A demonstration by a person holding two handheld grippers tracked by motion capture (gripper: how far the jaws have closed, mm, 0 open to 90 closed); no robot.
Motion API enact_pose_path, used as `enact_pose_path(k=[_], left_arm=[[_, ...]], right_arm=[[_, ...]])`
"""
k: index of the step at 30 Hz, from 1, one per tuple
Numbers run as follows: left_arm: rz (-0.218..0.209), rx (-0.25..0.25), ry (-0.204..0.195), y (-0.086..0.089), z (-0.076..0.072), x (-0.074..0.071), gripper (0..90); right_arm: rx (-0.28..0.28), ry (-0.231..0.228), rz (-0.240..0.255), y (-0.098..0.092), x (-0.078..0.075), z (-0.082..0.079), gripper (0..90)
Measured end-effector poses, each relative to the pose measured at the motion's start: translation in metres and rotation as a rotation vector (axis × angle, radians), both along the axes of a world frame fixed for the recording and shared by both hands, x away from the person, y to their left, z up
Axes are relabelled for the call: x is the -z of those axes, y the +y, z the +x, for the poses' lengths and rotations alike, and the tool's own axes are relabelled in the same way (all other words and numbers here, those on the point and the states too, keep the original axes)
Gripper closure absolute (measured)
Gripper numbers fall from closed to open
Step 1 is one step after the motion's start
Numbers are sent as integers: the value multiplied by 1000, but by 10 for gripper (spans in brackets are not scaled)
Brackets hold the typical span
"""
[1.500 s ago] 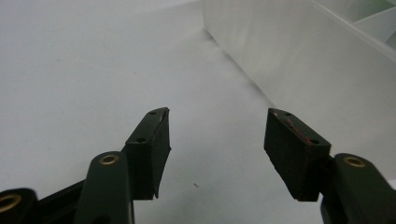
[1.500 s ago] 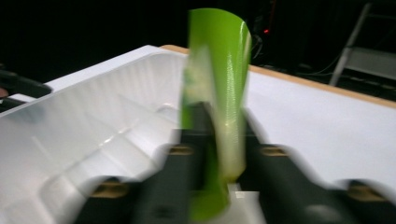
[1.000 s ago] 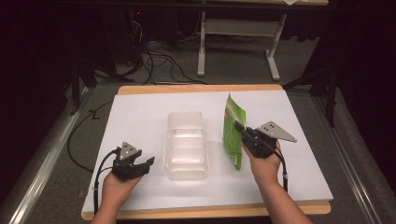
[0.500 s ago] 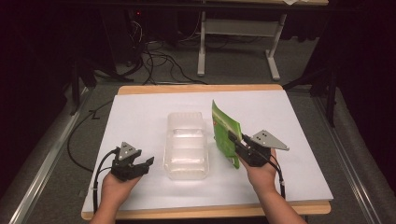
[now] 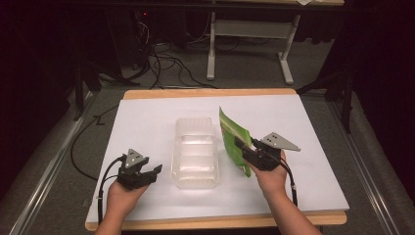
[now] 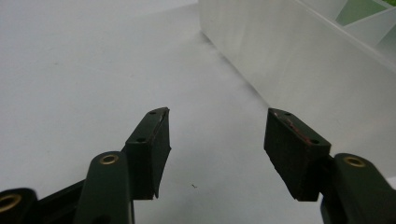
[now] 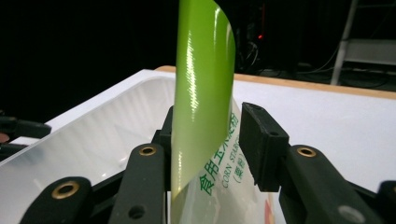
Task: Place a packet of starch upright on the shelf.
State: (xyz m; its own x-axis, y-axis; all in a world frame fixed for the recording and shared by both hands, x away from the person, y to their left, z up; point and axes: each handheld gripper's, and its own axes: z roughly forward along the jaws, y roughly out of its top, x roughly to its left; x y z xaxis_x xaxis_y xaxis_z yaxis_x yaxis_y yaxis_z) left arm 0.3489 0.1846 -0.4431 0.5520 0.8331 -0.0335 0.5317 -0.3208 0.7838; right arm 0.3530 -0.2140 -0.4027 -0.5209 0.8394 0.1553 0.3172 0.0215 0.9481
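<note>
A green corn-starch bag point(image 5: 233, 138) stands upright on its edge just right of a clear plastic container point(image 5: 195, 152). My right gripper point(image 5: 243, 148) has the bag point(image 7: 203, 93) between its jaws. They have just been opening. The bag leans on the left jaw, and the right one stands slightly off it. The container's rim point(image 7: 107, 135) lies just beyond the bag. My left gripper point(image 5: 154, 171) rests on the white sheet left of the container, open and empty point(image 6: 217, 140), with the container wall point(image 6: 299, 51) ahead to the right.
The white sheet point(image 5: 293, 122) covers a wooden table with bare room at the back and far right. Cables trail from both grippers off the near edge. Desk legs and wiring stand on the dark floor behind the table.
The right hand has shifted a little left with the bag, bringing it up against the container's right side. Its jaws have parted. The left hand has stayed still.
</note>
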Motion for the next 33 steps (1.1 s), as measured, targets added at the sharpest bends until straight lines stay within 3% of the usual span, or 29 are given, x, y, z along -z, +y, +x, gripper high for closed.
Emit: enact_pose_path(k=[5,10,22,33], left_arm=[[-12,-1,-3,2,-1,-2,412],[-14,-1,-1,1,-1,-1,412],[-55,-1,-15,2,-3,-5,422],[-56,-5,-30,3,-4,-8,423]], right_arm=[[-13,33,5,-4,1,5,717],[-9,30,-2,-14,-6,5,896],[-51,35,-38,-29,-11,8,900],[-80,-37,-44,-34,-24,0,900]])
